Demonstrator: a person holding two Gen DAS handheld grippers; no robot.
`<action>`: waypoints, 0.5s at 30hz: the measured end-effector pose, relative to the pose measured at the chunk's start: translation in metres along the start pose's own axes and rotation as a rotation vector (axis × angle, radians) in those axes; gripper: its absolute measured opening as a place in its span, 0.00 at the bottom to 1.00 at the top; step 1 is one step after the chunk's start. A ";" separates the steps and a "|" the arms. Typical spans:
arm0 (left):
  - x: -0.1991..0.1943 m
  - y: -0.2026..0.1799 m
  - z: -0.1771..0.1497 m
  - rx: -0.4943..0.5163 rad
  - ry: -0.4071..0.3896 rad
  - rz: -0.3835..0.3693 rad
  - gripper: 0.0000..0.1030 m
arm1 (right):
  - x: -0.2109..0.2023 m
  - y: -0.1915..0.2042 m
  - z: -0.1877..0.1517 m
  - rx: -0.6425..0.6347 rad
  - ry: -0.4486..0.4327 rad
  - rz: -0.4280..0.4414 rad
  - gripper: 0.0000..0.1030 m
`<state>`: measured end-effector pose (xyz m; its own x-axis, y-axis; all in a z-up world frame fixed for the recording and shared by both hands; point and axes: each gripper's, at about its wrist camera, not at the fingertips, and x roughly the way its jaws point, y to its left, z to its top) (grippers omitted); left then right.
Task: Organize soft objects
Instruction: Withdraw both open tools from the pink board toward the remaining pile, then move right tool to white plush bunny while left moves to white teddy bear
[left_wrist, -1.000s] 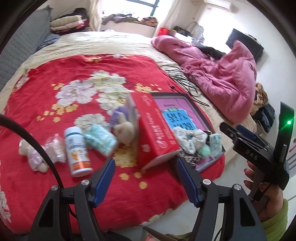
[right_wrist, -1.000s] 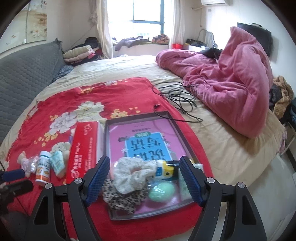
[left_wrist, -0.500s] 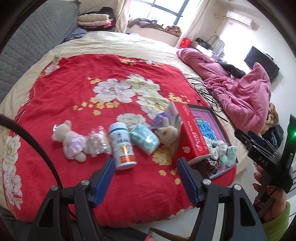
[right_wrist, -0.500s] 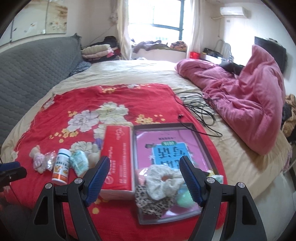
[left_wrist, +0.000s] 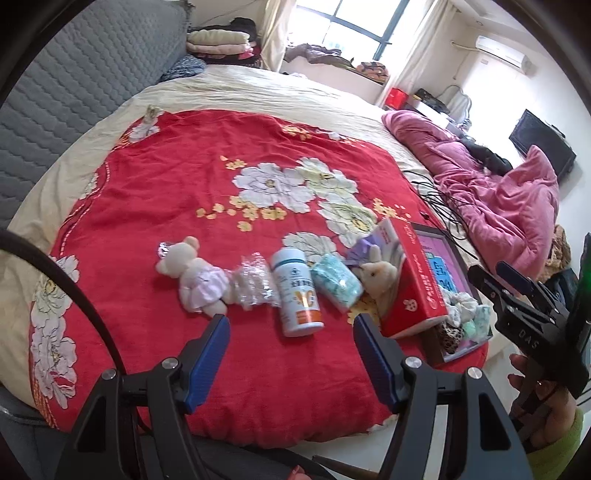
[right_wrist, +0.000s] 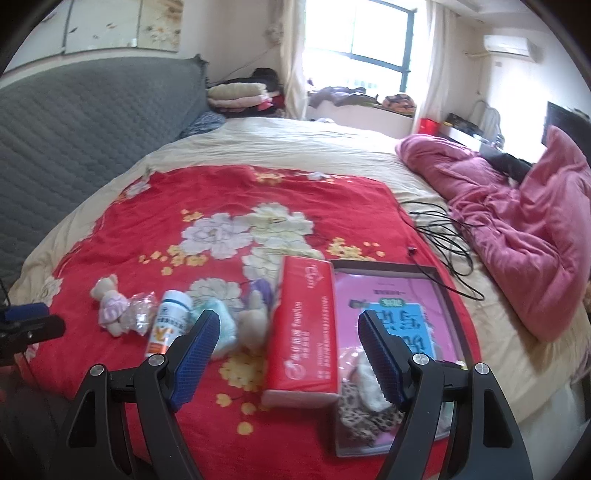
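Note:
On the red floral blanket (left_wrist: 184, 192) lie in a row a small teddy bear in a pink dress (left_wrist: 195, 275), a crinkled clear packet (left_wrist: 255, 284), a white pill bottle (left_wrist: 297, 293), a teal soft pack (left_wrist: 336, 282) and a cream plush (left_wrist: 380, 275). The plush leans on a red box (left_wrist: 413, 280). The box stands beside a dark tray (right_wrist: 424, 269) holding scrunchies (right_wrist: 365, 384). My left gripper (left_wrist: 290, 345) is open and empty, near the bottle. My right gripper (right_wrist: 288, 345) is open and empty, above the red box (right_wrist: 306, 332).
A pink quilt (right_wrist: 524, 229) is heaped at the right of the bed. Black cables (right_wrist: 443, 229) lie between it and the tray. A grey padded headboard (right_wrist: 74, 140) runs along the left. The bed's front edge lies just under both grippers.
Both grippers have swung left and back. The row of toys and the bottle now sits central in the left view; the red box now sits between the right gripper's fingers. Nothing was grasped.

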<state>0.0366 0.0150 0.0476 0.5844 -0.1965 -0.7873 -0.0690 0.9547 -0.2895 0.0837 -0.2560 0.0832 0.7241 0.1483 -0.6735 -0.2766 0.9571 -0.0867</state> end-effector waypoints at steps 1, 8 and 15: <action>0.001 0.003 0.000 -0.004 0.001 0.002 0.67 | 0.002 0.005 0.001 -0.008 0.005 0.008 0.76; 0.009 0.023 -0.002 -0.042 0.025 0.014 0.67 | 0.017 0.031 -0.001 -0.057 0.045 0.040 0.76; 0.022 0.046 -0.009 -0.097 0.051 0.025 0.67 | 0.030 0.043 -0.005 -0.094 0.076 0.041 0.76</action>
<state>0.0390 0.0532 0.0123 0.5399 -0.1864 -0.8208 -0.1628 0.9336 -0.3191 0.0909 -0.2120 0.0556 0.6624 0.1638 -0.7311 -0.3651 0.9227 -0.1241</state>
